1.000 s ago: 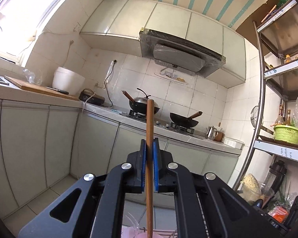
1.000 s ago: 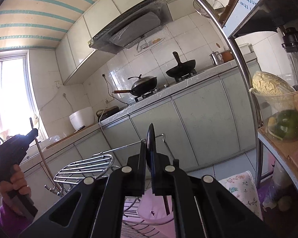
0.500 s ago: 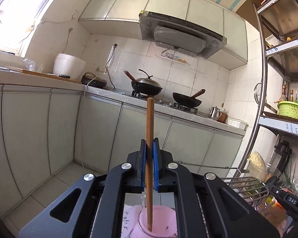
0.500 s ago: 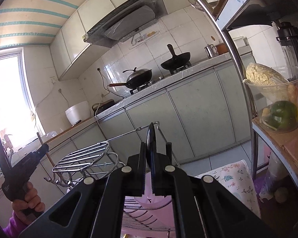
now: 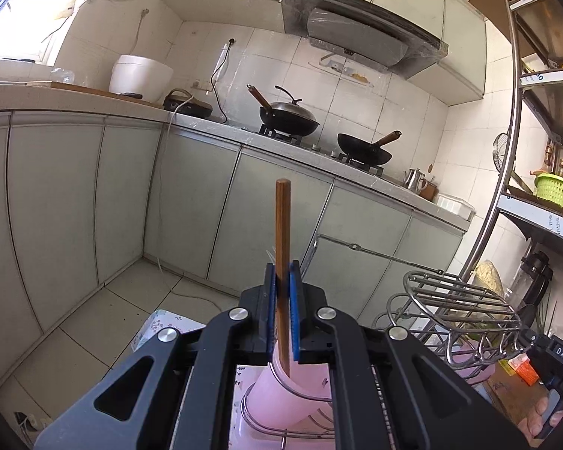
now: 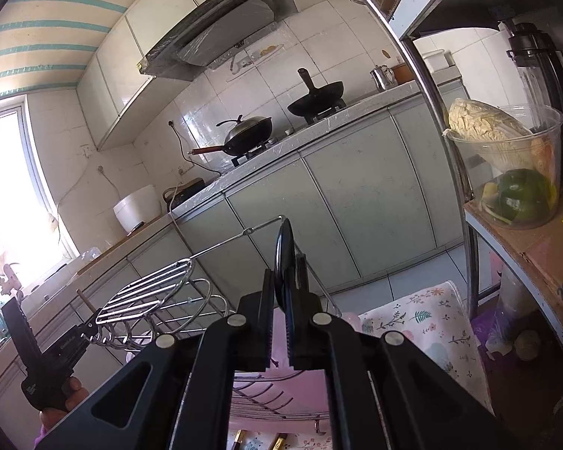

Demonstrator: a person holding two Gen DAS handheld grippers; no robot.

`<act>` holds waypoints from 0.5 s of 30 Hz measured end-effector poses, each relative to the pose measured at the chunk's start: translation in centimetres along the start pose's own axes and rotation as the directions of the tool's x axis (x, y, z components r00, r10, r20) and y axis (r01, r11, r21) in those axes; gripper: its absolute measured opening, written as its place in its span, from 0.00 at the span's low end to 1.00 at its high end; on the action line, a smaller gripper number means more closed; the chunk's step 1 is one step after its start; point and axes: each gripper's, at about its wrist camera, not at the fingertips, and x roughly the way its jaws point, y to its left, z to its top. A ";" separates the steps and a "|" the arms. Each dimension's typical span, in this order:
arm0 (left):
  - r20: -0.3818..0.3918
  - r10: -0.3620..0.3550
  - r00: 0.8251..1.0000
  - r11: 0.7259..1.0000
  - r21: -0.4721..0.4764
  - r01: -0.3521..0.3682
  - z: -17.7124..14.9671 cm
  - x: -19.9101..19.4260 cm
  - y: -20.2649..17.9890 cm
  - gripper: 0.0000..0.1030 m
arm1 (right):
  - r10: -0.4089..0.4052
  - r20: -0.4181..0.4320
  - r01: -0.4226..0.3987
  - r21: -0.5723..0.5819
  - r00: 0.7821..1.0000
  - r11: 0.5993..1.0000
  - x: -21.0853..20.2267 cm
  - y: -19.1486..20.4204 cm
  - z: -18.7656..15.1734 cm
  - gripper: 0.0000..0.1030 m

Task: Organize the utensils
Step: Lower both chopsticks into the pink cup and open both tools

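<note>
My left gripper (image 5: 282,285) is shut on a brown wooden chopstick (image 5: 282,232), held upright. Its lower tip hangs just over the mouth of a pink cup (image 5: 281,397) that sits in the wire dish rack (image 5: 458,300). My right gripper (image 6: 286,292) is shut on a flat black utensil (image 6: 284,258), seen edge-on and standing up between the pads. It hovers over the same wire rack (image 6: 150,292) and its pink tray (image 6: 277,386). The left gripper also shows in the right wrist view (image 6: 48,360), at the far left.
Grey-green cabinets and a counter with two woks (image 5: 287,116) run along the back. A steel shelf unit (image 5: 506,187) stands at the right with a green basket (image 5: 557,191) and a tub of vegetables (image 6: 506,172). A floral cloth (image 6: 424,322) covers the table under the rack.
The left gripper has tipped downward and come nearer the rack; the chopstick's lower end now sits over the pink cup. The right gripper has lowered slightly over the rack, still holding the black utensil.
</note>
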 end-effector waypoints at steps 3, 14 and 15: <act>-0.030 0.003 1.000 1.000 -0.003 -0.003 0.1 0.3 0.0 0.06 | -0.010 -0.029 0.011 0.006 1.000 1.000 -0.1 -0.1 0.1 0.15; -0.098 -0.006 0.995 1.000 -0.004 0.006 -0.2 -0.6 0.5 0.37 | -0.024 -0.061 0.024 0.003 0.998 1.000 -1.4 0.2 -0.1 0.32; -0.100 -0.005 0.995 1.000 -0.004 0.005 -0.3 -0.8 0.5 0.37 | -0.027 -0.063 0.027 0.000 0.998 1.000 -1.6 0.2 -0.2 0.32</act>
